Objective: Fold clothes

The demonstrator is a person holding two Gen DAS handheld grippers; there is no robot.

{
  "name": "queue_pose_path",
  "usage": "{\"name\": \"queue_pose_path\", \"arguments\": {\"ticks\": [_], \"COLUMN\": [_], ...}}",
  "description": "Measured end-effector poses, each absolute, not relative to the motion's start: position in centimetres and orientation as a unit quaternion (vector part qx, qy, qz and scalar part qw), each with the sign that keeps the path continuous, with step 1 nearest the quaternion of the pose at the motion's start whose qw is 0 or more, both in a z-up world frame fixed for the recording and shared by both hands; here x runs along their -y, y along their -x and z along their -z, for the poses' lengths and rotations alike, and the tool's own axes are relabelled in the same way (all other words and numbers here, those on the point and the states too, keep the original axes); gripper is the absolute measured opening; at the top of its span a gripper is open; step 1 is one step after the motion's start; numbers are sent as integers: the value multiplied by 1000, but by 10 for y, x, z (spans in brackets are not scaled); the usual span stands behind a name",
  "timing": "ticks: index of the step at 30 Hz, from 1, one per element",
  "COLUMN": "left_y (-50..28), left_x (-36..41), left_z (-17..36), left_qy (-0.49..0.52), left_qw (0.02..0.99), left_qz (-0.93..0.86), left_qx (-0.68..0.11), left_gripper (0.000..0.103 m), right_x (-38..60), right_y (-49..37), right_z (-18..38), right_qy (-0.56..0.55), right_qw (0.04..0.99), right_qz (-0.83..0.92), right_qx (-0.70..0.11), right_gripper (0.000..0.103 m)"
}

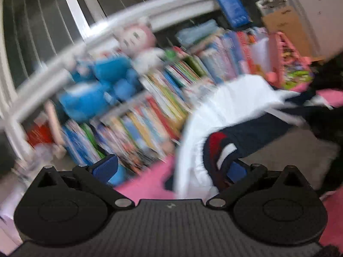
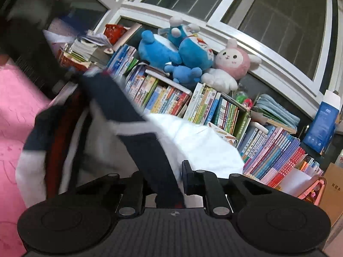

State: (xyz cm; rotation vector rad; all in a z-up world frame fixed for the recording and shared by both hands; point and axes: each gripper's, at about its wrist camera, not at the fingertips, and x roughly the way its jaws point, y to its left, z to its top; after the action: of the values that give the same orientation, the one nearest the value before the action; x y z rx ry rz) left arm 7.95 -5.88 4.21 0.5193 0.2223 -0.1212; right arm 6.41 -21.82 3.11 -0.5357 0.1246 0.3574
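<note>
My right gripper (image 2: 163, 184) has its jaws narrow, pinching the navy band of the white, navy and red cloth garment (image 2: 193, 141), which hangs in front of the bookshelf w/ colourful books (image 2: 214, 107). My left gripper (image 1: 171, 169) stands wide, w/ cloth against the right finger only. Keep tension even, lower onto the pink bed cover (image 2: 15, 111) w/o twisting.

Pink bed cover (image 2: 12, 107) and bookshelf (image 2: 214, 111)
Garment (image 2: 203, 145) partly rests on the cover; blue plush (image 2: 158, 49) and pink bunny (image 2: 232, 61) sit on the books.
</note>
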Motion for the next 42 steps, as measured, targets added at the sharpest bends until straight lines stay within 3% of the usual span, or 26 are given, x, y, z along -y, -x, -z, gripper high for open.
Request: {"name": "queue_pose_path", "arguments": {"ticks": [5,10,15,21,30,34,39,41,42], "left_y": [-68,-87,-96,-63,-5,-26,-60,-63,-61], "left_x": [102,128,95,41,72,99,84,60,48], "left_z": [-9,-11,-43,-58,-10,7,24,24,23], "left_qy": [-312,-297,-214,-238,-287,-225,-237,-229,-217], "left_qw": [938,946,973,966,941,957,957,955,957], "left_qz": [106,96,43,39,93,91,-23,-45,-41], "left_qx": [-106,-90,-80,-94,-152,-156,-168,-181,-190], "left_gripper": [103,103,103,103,103,103,103,103,103], "right_x": [215,218,237,257,221,218,248,270,282], "right_y": [-60,-52,-42,-32,-1,9,9,0,-4], "right_z": [-45,-59,-69,-64,-67,-71,-57,-40,-30], "right_qy": [269,273,276,260,235,230,259,261,260], "right_qw": [942,940,945,948,944,946,950,950,949], "right_qz": [-183,-179,-149,-151,-213,-217,-147,-120,-109], "right_qx": [-84,-94,-95,-108,-85,-78,-93,-124,-143], "right_gripper": [12,11,11,12,11,11,11,11,22]}}
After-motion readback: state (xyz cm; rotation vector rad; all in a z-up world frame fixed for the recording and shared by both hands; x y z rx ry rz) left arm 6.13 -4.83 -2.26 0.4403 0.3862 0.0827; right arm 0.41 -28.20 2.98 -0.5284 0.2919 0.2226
